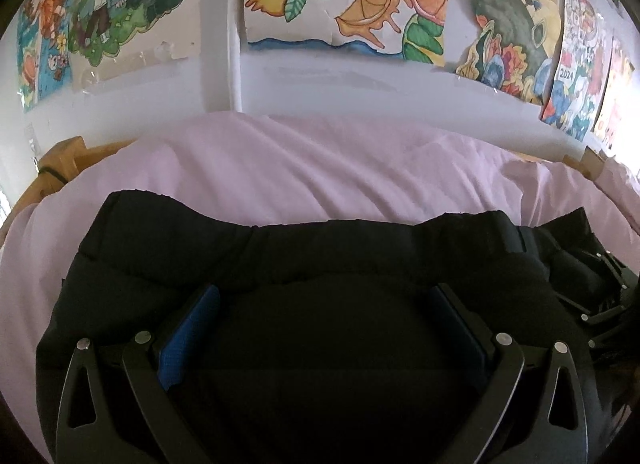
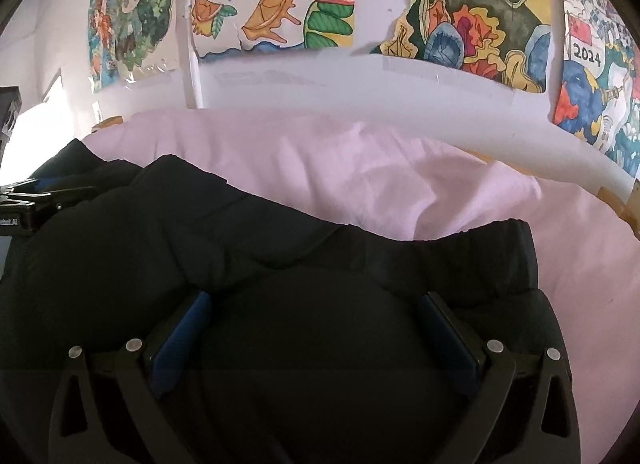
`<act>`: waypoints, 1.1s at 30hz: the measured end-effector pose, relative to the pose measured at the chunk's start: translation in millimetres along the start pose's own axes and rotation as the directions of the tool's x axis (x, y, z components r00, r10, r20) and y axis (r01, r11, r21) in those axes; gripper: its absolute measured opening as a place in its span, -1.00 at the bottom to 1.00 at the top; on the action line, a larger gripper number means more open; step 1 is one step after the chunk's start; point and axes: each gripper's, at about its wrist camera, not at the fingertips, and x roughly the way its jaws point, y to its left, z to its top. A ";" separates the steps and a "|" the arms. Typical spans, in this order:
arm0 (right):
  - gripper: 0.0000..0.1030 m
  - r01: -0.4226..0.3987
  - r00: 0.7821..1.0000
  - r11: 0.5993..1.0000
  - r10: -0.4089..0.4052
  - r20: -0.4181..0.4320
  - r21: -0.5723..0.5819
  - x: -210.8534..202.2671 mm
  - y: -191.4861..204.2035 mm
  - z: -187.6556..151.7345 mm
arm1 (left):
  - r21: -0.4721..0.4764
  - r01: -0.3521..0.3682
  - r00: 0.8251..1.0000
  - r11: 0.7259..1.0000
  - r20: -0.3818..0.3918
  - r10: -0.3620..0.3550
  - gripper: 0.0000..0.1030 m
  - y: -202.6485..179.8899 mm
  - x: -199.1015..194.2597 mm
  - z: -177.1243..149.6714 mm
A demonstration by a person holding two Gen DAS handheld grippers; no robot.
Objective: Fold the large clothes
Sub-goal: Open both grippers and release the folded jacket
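On the pink bedsheet (image 1: 304, 168) lies the black padded jacket (image 1: 280, 256), bulky, its far edge toward the wall of drawings (image 1: 360, 4). We hold the left gripper (image 1: 324, 304) over it, blue pads spread wide apart, clamping nothing. Right gripper (image 2: 316, 312) alike: spread wide above the jacket's right part.

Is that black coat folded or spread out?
Folded, it seems: the black coat lies bunched in thick padded layers on the pink sheet, not spread flat.
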 end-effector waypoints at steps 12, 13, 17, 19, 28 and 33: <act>1.00 0.010 1.000 1.000 -0.010 0.007 -0.001 3.6 0.3 -5.2 | 0.004 -0.007 1.000 1.000 0.022 0.007 0.98 -5.3 4.8 -2.4; 1.00 0.011 1.000 1.000 -0.011 0.008 -0.002 3.8 0.4 -5.3 | 0.004 -0.008 1.000 1.000 0.025 0.008 0.98 -5.4 5.0 -2.8; 1.00 0.022 1.000 1.000 -0.022 0.017 -0.011 1.4 2.3 -6.5 | 0.010 -0.013 0.999 1.000 0.031 0.013 0.98 -6.9 2.7 -5.7; 0.99 0.037 0.999 0.999 -0.037 0.036 -0.019 -4.8 5.8 -8.6 | 0.018 -0.013 0.999 1.000 0.044 0.013 0.98 -7.2 -0.6 -8.6; 1.00 0.048 0.996 0.999 -0.046 0.076 -0.025 -24.8 9.7 -11.1 | 0.052 -0.060 0.997 0.997 0.054 0.057 0.98 -16.6 -8.3 -14.2; 1.00 0.029 0.999 1.000 -0.029 0.041 0.000 -41.0 5.8 -10.3 | 0.036 -0.090 0.996 0.995 0.012 0.090 0.98 -19.9 -24.7 -10.4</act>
